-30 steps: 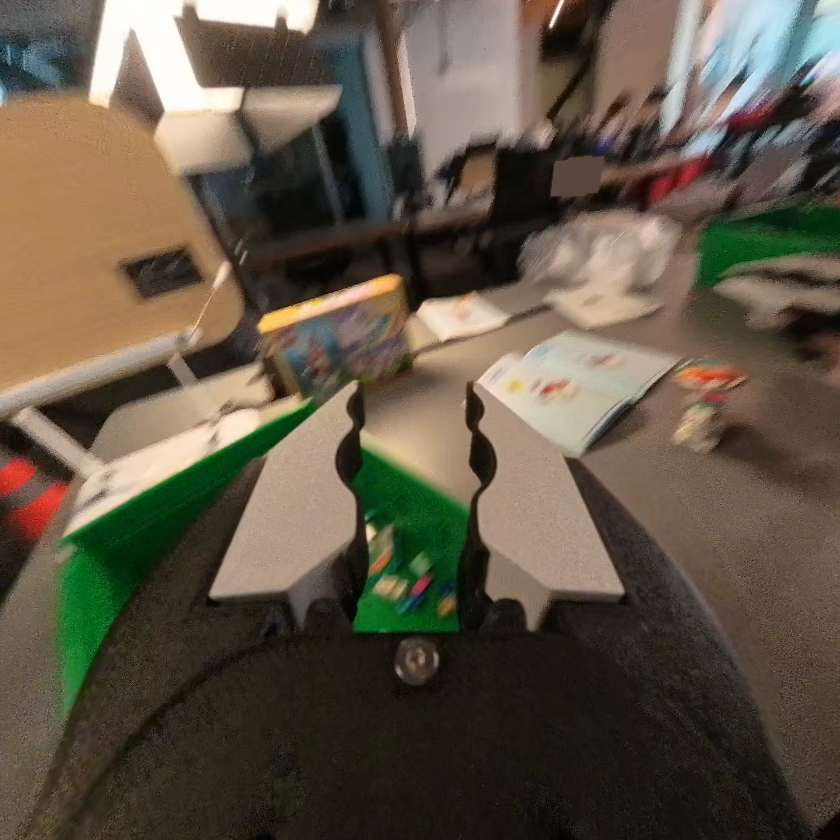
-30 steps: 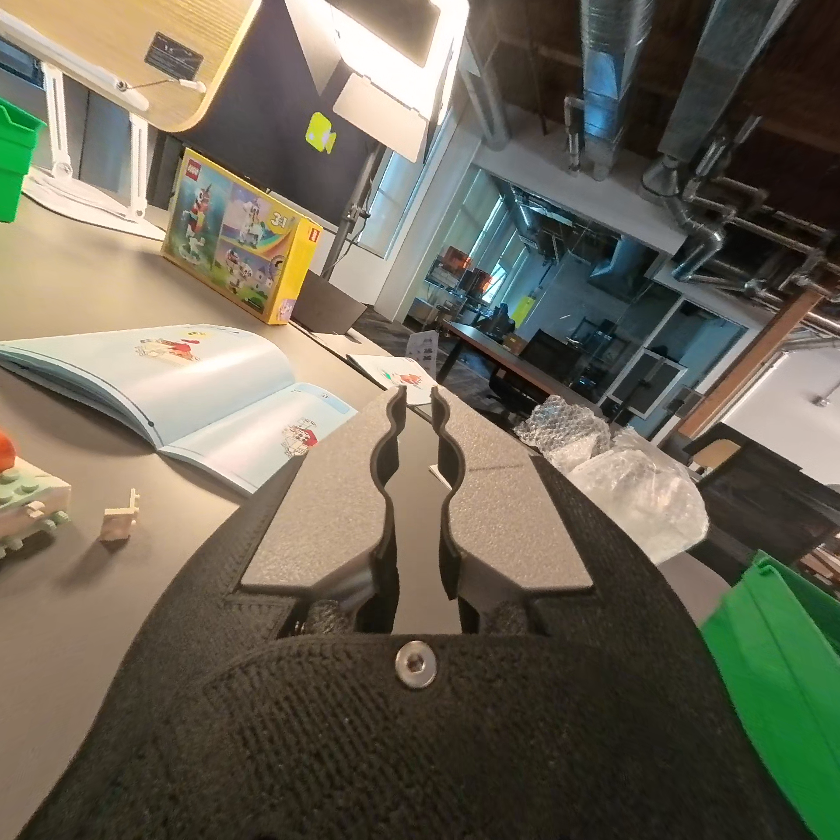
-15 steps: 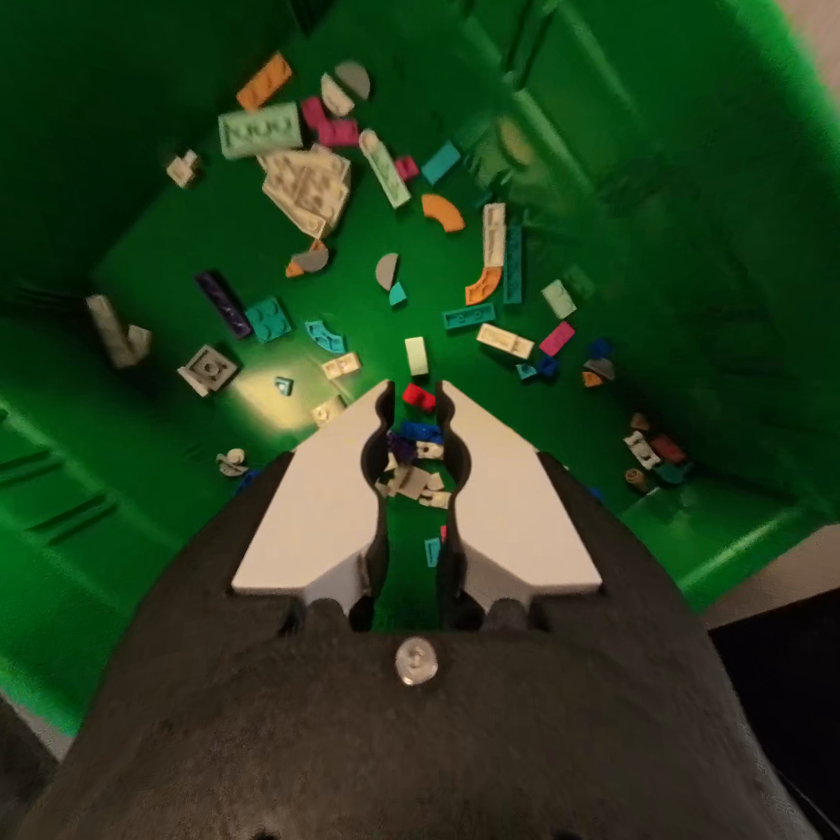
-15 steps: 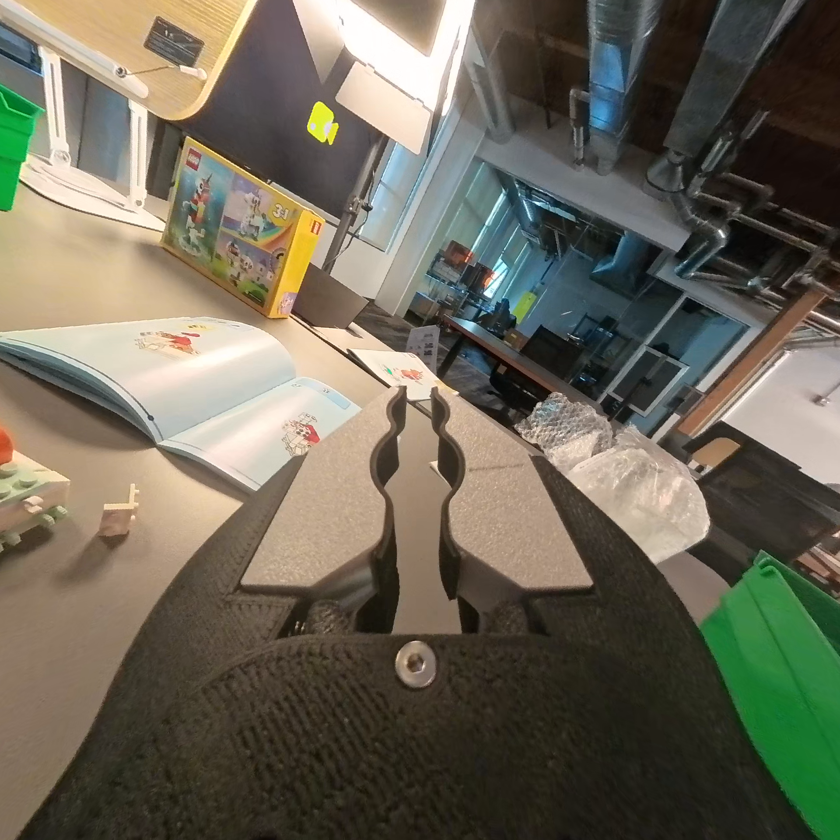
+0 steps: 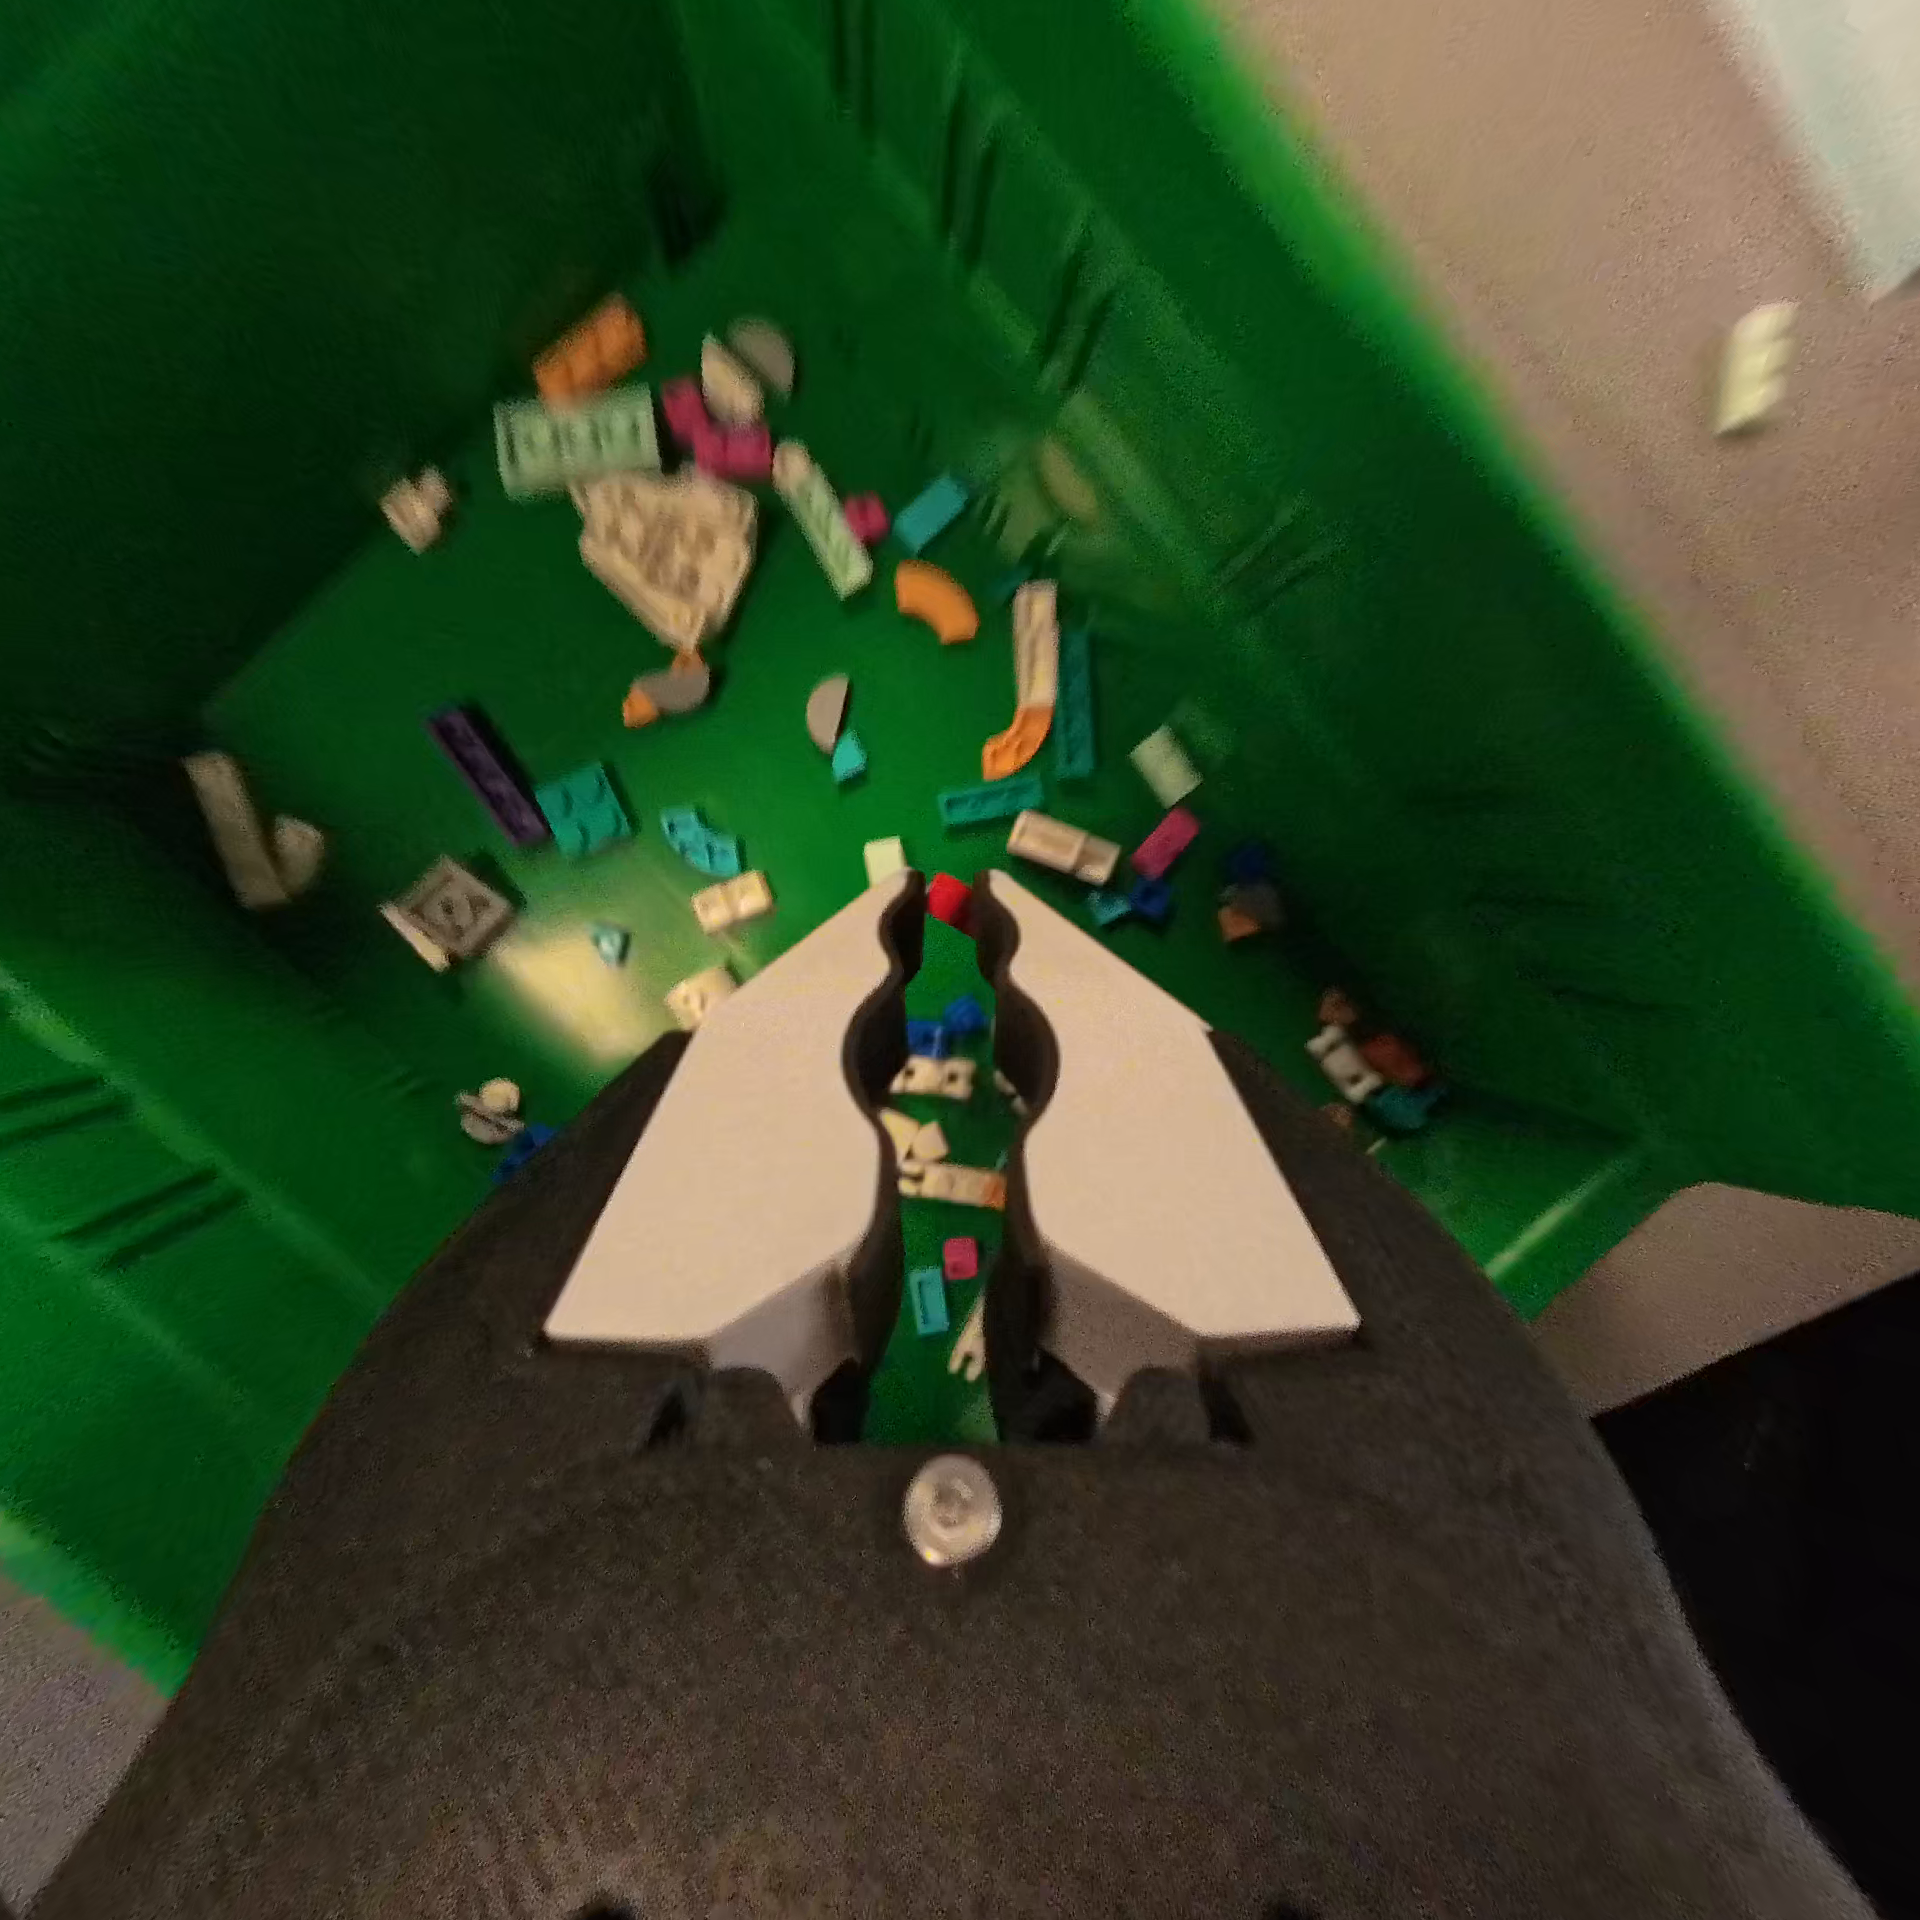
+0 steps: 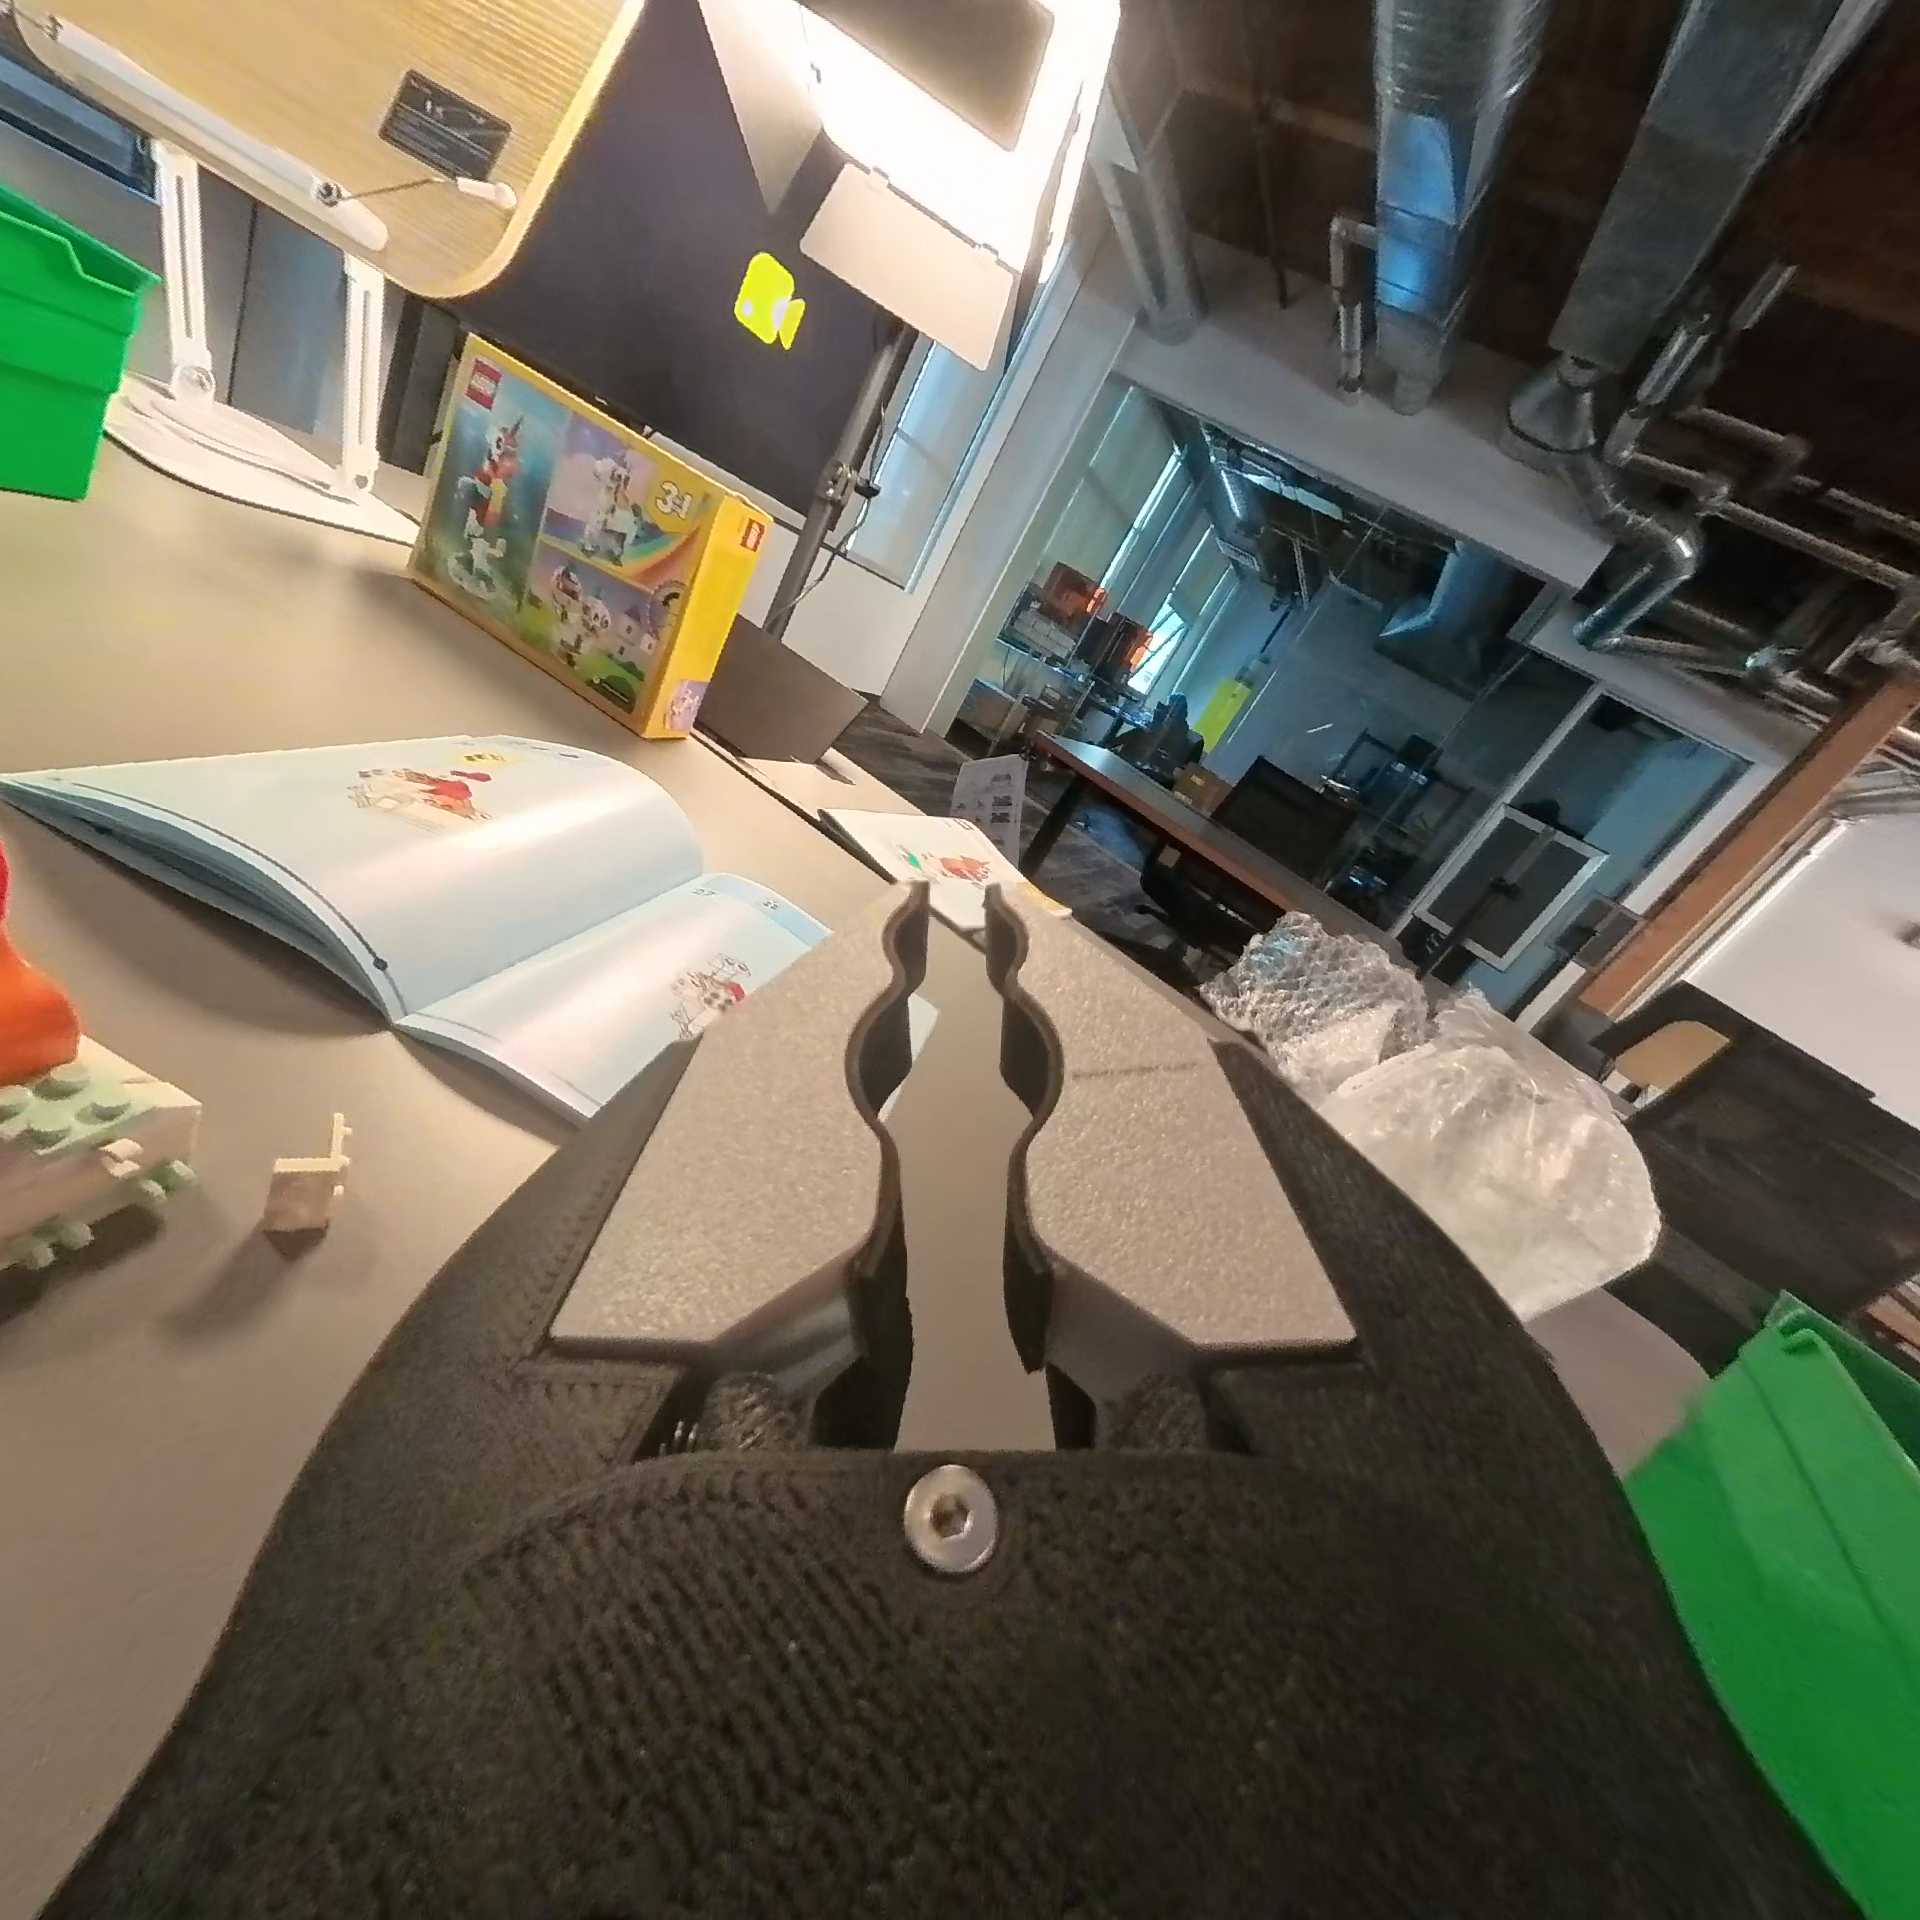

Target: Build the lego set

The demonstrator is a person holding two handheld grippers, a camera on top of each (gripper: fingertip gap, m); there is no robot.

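Observation:
My left gripper (image 5: 951, 896) points down into a green bin (image 5: 1351, 727) and is shut on a small red brick (image 5: 948, 900) at its fingertips, a little above the bin floor. Several loose bricks of many colours lie on the floor, among them a tan plate cluster (image 5: 670, 551) and a mint plate (image 5: 577, 442). My right gripper (image 6: 954, 902) hovers low over the grey table (image 6: 260, 1455), its jaws a narrow gap apart with nothing between them. A partly built model (image 6: 62, 1132) and a small tan piece (image 6: 307, 1195) stand to its left.
An open instruction booklet (image 6: 468, 883) and the yellow set box (image 6: 592, 582) lie ahead of the right gripper. Clear plastic bags (image 6: 1455, 1122) are at the right, with a green bin (image 6: 1818, 1558) at the right edge and another (image 6: 52, 343) far left. A pale piece (image 5: 1751, 364) lies outside the bin. One gripper's finger ends stand about 50 cm off the other's. My left gripper is the nearer one to the mint plate (image 5: 577, 442): about 12 cm, against 55 cm. The small tan piece (image 6: 307, 1195) is closer to my right gripper, around 12 cm from its tips; the left tips are 40 cm off.
My left gripper tipped down into the bin, closed on the small red brick and has lifted back a little with it. My right gripper shifted slightly over the table.

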